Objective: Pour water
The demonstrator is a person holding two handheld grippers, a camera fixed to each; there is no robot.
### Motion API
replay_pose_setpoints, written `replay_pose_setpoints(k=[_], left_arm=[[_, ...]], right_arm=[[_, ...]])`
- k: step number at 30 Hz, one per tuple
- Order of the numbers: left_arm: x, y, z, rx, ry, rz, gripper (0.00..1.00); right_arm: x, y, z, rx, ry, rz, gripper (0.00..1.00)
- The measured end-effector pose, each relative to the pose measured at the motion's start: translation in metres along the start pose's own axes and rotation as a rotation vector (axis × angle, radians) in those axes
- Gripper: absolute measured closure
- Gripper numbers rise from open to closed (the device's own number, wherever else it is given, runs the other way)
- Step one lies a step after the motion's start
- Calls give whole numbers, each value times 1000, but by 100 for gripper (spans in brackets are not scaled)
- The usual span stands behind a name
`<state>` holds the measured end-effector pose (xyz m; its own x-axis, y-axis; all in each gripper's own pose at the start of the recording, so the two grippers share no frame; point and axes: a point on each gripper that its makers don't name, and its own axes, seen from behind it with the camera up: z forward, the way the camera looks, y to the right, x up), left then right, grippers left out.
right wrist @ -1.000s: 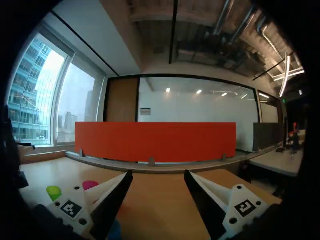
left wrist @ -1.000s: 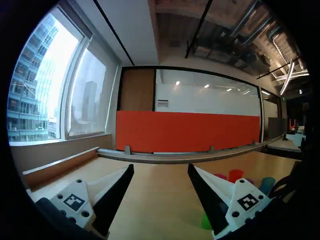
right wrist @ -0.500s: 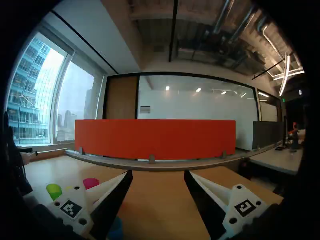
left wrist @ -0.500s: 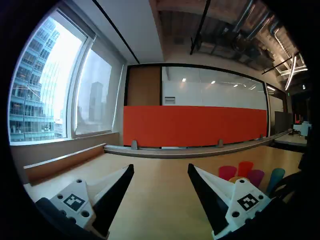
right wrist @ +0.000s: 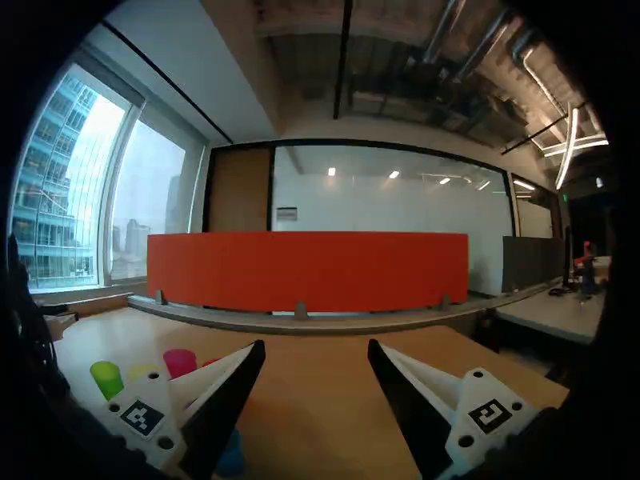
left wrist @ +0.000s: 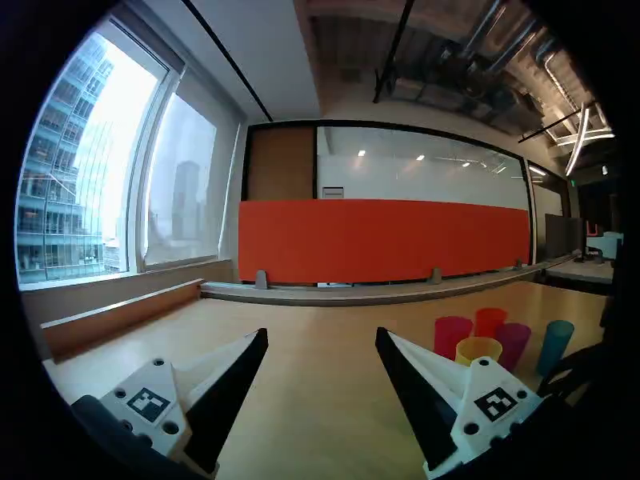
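Plainly, left gripper (left wrist: pixel 321 331) and right gripper (right wrist: pixel 315 344) wide-jawed, empty.

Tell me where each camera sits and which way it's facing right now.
Left gripper view: rides on the left gripper, low over the table, facing the orange panel; its open fingers show, cups at right.
Right gripper view: rides on the right gripper, low over the same table, facing that panel; its open fingers show, cups at left.
Shared: table, panel, window, and seemingly the same cups, lying between the two grippers.
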<state>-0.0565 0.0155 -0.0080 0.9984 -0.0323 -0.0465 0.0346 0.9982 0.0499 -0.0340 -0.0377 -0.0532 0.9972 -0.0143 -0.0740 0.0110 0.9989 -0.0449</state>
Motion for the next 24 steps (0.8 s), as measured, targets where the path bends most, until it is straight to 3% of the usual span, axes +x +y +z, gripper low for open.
replay_pose_setpoints(k=[24], left_arm=[[-22, 7, 10, -39, -30, 3, 0]], right_arm=[[-4, 6, 1, -14, -9, 7, 1]])
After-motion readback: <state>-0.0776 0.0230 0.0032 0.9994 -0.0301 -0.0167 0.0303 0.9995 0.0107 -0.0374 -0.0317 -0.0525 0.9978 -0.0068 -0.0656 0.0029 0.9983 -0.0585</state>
